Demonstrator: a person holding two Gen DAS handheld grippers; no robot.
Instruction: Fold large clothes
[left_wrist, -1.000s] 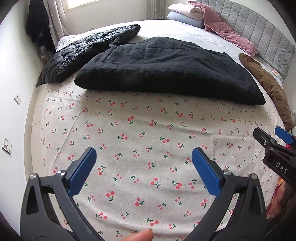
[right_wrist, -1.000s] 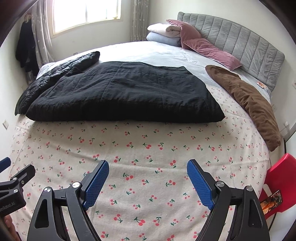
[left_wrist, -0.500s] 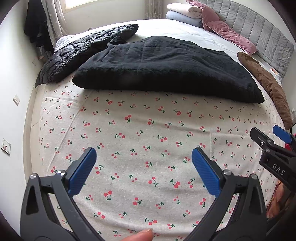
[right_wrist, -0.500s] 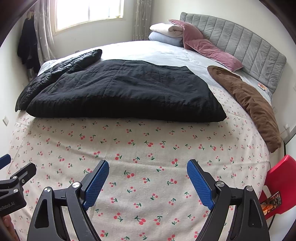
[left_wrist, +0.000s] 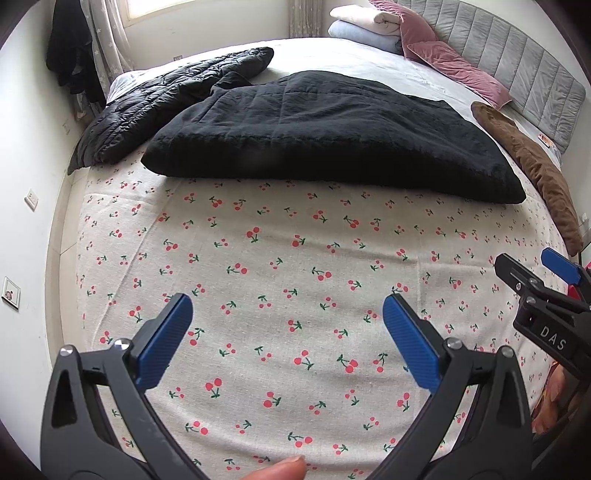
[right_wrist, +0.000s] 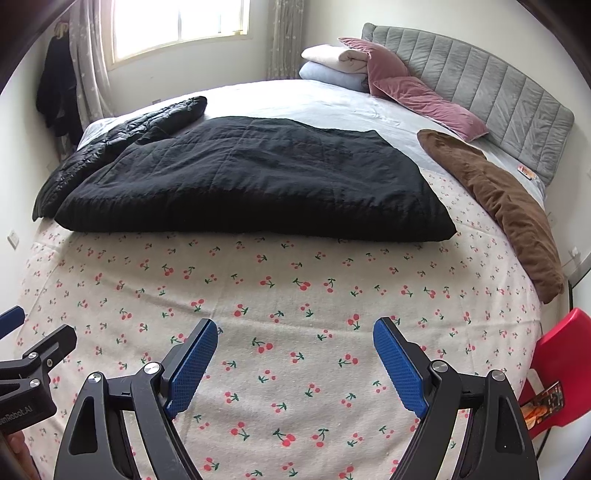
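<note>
Ahead of my left gripper (left_wrist: 288, 332) and right gripper (right_wrist: 295, 354), both spread wide, the cherry-print sheet (right_wrist: 295, 295) lies bare along the bed's near edge. Beyond it the black quilted garment (right_wrist: 258, 177) bars the bed's middle. A black puffer jacket (left_wrist: 166, 99) fills the far left corner; a brown garment (right_wrist: 506, 203) lines the right edge.

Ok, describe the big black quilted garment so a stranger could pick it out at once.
Start at the bed with its cherry-print sheet. Past the print lies the matte black quilted garment, folded flat across the middle. Its neighbours differ: the puffer jacket on its left is shiny and ribbed, the garment on its right is brown.
</note>
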